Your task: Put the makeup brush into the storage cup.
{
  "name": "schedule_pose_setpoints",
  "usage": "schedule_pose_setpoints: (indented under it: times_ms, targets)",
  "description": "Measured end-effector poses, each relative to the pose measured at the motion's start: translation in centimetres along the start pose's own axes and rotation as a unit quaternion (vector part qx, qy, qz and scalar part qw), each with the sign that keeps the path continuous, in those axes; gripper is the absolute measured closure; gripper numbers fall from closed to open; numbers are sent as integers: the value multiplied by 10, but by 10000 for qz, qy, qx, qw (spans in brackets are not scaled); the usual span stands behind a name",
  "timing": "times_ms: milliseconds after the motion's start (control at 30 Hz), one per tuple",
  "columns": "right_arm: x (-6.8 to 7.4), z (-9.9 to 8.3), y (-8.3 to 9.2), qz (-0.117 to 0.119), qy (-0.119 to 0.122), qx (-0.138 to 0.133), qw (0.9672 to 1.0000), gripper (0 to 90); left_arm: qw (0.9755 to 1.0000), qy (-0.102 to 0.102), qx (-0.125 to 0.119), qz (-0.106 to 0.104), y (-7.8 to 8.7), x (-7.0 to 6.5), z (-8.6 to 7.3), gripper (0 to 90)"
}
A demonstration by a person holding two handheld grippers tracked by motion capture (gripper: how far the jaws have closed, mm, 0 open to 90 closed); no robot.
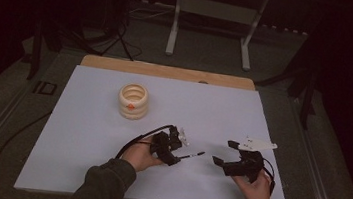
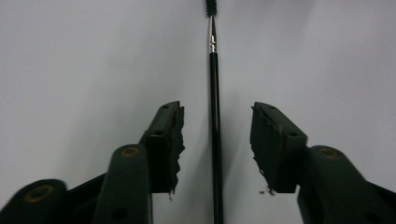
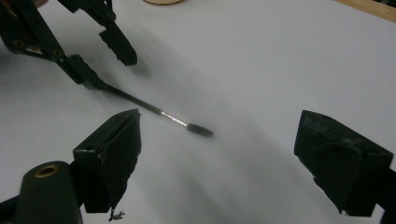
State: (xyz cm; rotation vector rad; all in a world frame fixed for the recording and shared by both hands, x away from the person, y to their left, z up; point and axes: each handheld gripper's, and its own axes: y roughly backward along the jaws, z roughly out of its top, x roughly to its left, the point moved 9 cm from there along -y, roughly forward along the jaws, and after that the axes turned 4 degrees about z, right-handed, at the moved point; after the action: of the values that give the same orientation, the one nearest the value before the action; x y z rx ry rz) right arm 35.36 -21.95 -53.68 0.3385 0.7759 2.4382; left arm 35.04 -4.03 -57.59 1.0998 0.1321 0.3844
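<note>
A thin black brush (image 1: 191, 155) with a metal neck and a small bristle tip lies flat on the white table sheet (image 1: 91, 120). My left gripper (image 1: 178, 152) straddles its handle. In the left gripper view the brush (image 2: 214, 93) runs straight up between the two jaws of the left gripper (image 2: 215, 112), with a gap on each side, so the pads do not press on it. The right gripper (image 1: 224, 152) rests to the right, jaws wide apart and empty. In the right gripper view the brush (image 3: 159, 110) points its tip toward the right gripper (image 3: 219, 119), with the left gripper (image 3: 109, 70) behind.
A cream ribbed ring-shaped pot (image 1: 133, 101) with an orange mark stands at the back left of the sheet. A wooden strip (image 1: 167, 71) borders the far edge. Beyond it stand a metal table frame (image 1: 214, 13) and floor cables.
</note>
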Motion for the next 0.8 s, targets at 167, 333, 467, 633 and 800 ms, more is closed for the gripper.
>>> schedule_pose_setpoints:
  times_ms: [167, 333, 467, 633, 800]
  targets:
    - [0, 0, 0, 4, -8, -13, 10000, 147, 9996, -45, 284, -23, -10, -1, -2, 618]
    - [-1, 1, 1, -3, -3, -27, 10000, 147, 9986, -78, 524, -57, -15, -1, -6, 674]
    - [-1, 1, 1, -7, -6, -28, 10000, 147, 9980, -17, 623, -115, -18, -3, -7, 722]
    - [-1, 0, 0, -6, 10, -3, 10000, 148, 9967, 6, 798, -166, -19, -5, -4, 800]
    - [0, 0, -1, 10, 12, 14, 10000, 148, 9944, 67, 1023, -240, -20, -6, -2, 858]
